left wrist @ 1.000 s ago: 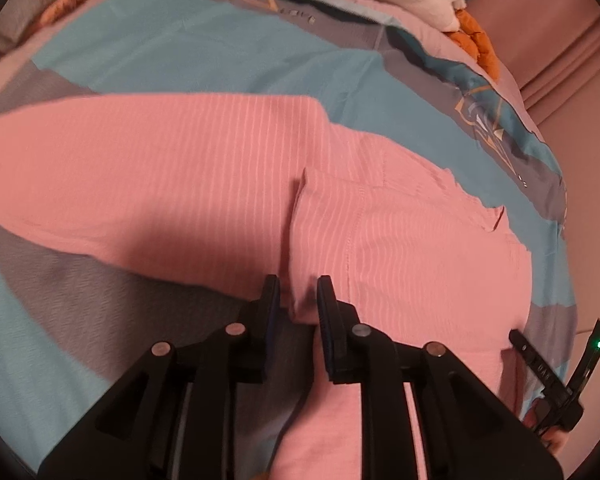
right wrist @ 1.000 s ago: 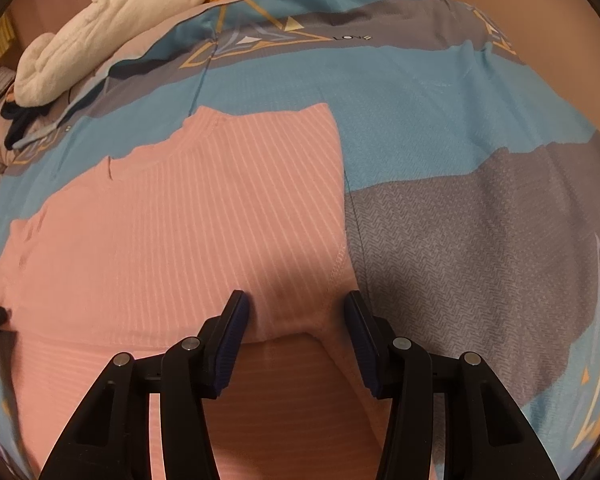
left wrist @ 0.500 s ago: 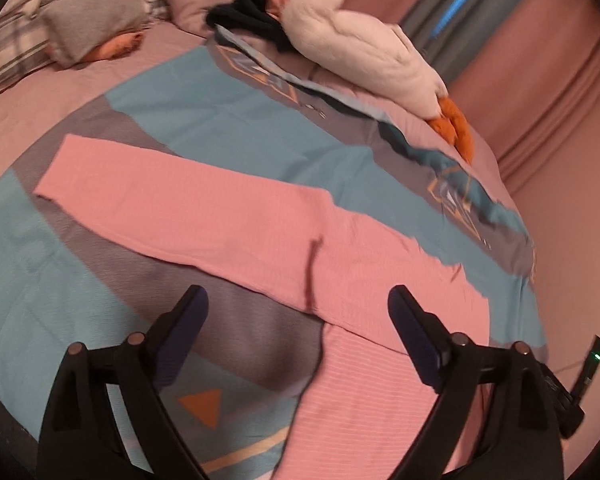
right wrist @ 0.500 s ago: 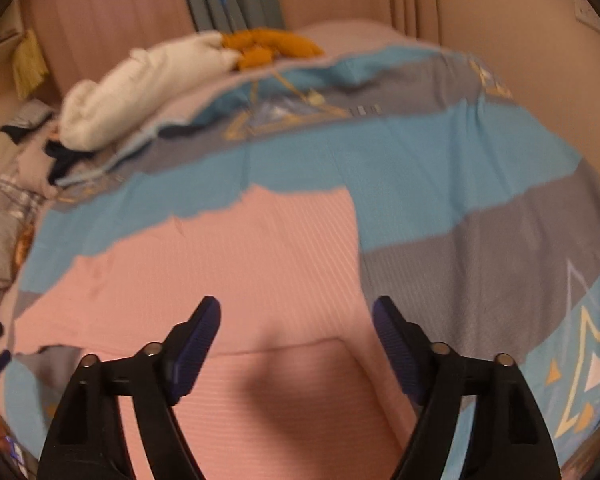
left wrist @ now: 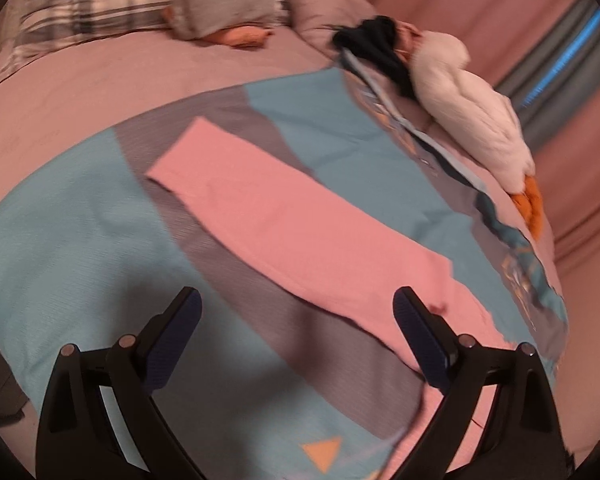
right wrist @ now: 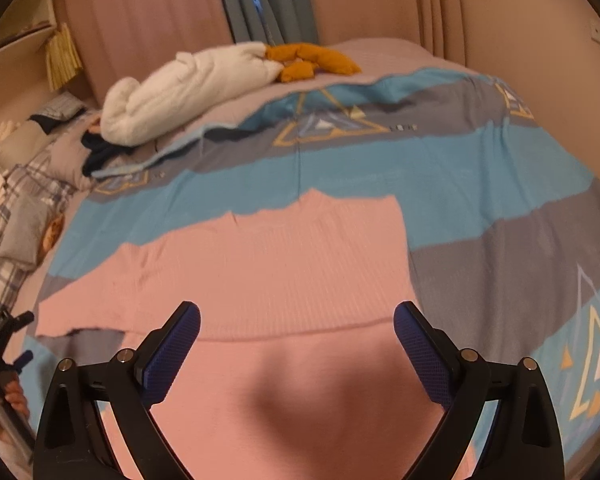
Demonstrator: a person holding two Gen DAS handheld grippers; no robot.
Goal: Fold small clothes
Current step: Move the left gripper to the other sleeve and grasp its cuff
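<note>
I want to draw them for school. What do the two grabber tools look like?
Both look alike. The left tool and right tool each have two chunky black plastic arms with round silver screws, ending in flat fingers covered with bumpy dark blue pads.

Dim warm pinkish light, soft motion blur, fisheye bending, dark vignetted corners

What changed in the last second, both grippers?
Both let go of the pink top. The left gripper, earlier pinched on a fold of it, now stands open and drawn back over the outstretched sleeve. The right gripper is opening, clear of the cloth, and has pulled back too. The top stays flat on the bedspread, lower part folded up.
</note>
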